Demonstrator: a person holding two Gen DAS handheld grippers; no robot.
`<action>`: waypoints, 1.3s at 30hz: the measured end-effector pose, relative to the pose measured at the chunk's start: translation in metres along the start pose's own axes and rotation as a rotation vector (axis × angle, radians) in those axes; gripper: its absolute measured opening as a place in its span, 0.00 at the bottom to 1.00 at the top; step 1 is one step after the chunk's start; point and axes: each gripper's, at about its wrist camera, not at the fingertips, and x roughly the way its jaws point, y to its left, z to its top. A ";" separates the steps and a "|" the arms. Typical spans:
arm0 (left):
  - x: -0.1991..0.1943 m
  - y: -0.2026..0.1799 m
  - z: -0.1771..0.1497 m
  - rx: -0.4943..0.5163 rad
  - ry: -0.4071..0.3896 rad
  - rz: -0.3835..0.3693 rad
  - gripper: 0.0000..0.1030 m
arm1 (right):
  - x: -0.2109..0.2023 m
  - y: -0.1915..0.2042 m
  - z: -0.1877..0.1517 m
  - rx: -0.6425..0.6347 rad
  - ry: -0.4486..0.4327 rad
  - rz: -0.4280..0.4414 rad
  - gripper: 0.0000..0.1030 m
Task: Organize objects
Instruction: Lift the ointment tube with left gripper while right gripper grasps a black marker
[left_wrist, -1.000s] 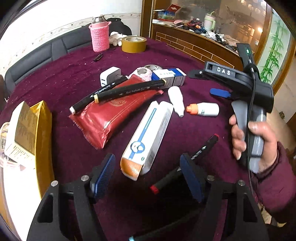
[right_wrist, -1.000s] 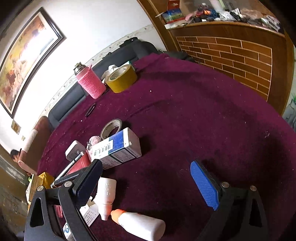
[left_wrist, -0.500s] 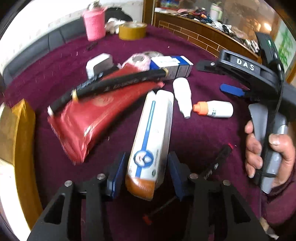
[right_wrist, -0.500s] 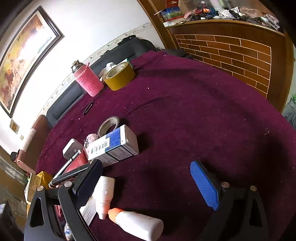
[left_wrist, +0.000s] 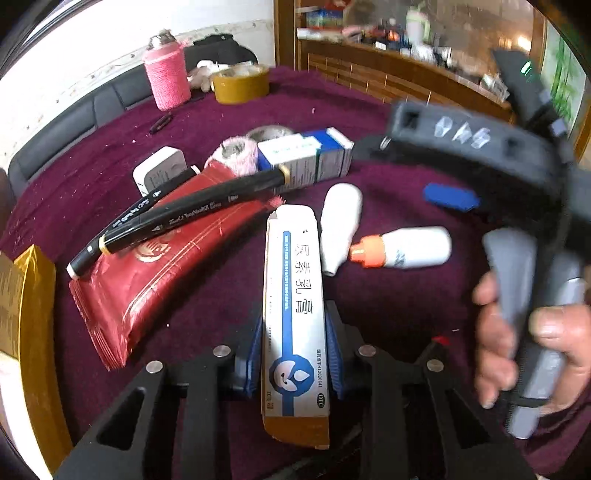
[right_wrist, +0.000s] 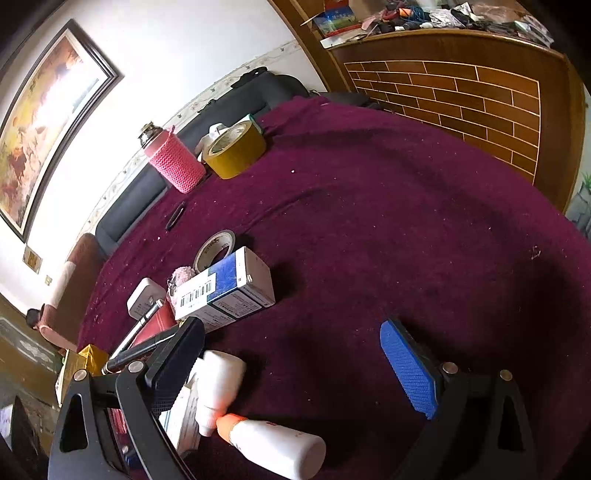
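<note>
While left tongs (left_wrist: 293, 356) clamp the box (left_wrist: 293, 314), right tongs (right_wrist: 295, 369) gape over bare cloth (right_wrist: 406, 221).

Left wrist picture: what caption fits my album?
Left hand-held gripper closing on a long white box on the purple table.

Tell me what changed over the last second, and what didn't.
The left gripper moved forward over the long white and blue box, and its jaws have just been closing; the blue pads now press the box's two sides. One second ago they stood wide open with nothing between them. The right gripper kept open and still. The two white bottles, markers and red packet lie as before.
</note>
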 end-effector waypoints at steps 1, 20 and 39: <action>-0.008 0.003 -0.002 -0.024 -0.021 -0.006 0.28 | 0.001 0.002 0.000 -0.008 0.000 -0.006 0.95; -0.161 0.074 -0.078 -0.258 -0.306 0.062 0.28 | 0.004 0.011 -0.004 -0.081 -0.011 -0.105 0.95; -0.169 0.117 -0.132 -0.328 -0.298 0.094 0.28 | -0.062 0.109 -0.111 -0.800 0.282 0.120 0.88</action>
